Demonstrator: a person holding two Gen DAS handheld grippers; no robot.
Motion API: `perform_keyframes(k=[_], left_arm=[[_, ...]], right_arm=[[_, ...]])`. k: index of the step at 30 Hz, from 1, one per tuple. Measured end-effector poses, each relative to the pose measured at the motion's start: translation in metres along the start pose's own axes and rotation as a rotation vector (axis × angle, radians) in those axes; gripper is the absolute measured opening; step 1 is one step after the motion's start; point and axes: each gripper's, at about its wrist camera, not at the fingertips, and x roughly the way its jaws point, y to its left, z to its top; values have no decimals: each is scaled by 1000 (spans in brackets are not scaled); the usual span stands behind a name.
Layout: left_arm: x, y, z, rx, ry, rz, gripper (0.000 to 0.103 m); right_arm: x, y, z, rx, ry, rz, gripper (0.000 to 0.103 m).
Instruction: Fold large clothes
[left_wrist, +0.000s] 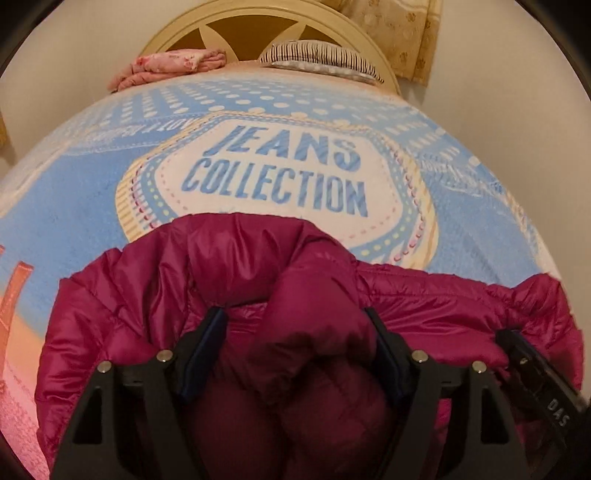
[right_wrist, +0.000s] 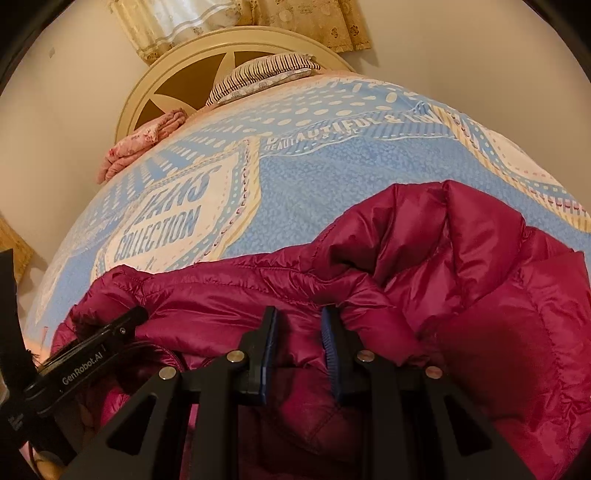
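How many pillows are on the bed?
1. The striped pillow lies at the head of the bed, against the headboard, right of the folded pink cloth. Others may be hidden.

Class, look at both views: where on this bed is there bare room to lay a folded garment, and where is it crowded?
Free: the blue blanket between the magenta jacket and the striped pillow. Crowded: the near edge under the jacket, and the headboard end with the pillow and pink folded cloth.

- One magenta puffer jacket, near
- One blue "JEANS COLLECTION" blanket on the bed
- One striped pillow, far
- One folded pink floral cloth, far left
- One cream headboard
- Two black grippers: left gripper, right gripper
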Motion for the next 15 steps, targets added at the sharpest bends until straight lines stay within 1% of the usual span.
perform_keyframes(k=[2,4,5,6,7,8,9,10,11,12,13,15], left_arm=[[3,-5,1,18,5,32,83],[6,-8,2,33,8,55,85],[6,-9,0,34,7,57,85],[7,-9,0,34,6,58,85],[7,-9,0,35,6,60,85],[8,-9,2,39,7,63,86],[7,-9,1,41,6,65,86],[6,-9,0,42,6,65,87],[6,-9,0,42,6,65,87],[6,-9,0,42,6,65,87],[6,-9,0,43,6,67,87],[6,-10,0,45,7,71,87]], right_arm=[[-1,1,2,1,12,7,28],[-11,-3,6,20,32,39,28],[-18,-6,9,25,20,51,28],[-28,-8,11,17,-3,45,28],[-35,-9,12,-6,-16,11,28],[-39,-11,12,-35,-11,-38,28],[-34,-15,11,-45,33,-64,28],[-25,-20,7,-43,82,-59,28],[-19,-23,3,-45,97,-43,28],[-18,-24,-3,-72,47,-35,28],[-18,-22,-6,-92,25,-49,28],[-15,-12,-10,-136,-9,-102,28]])
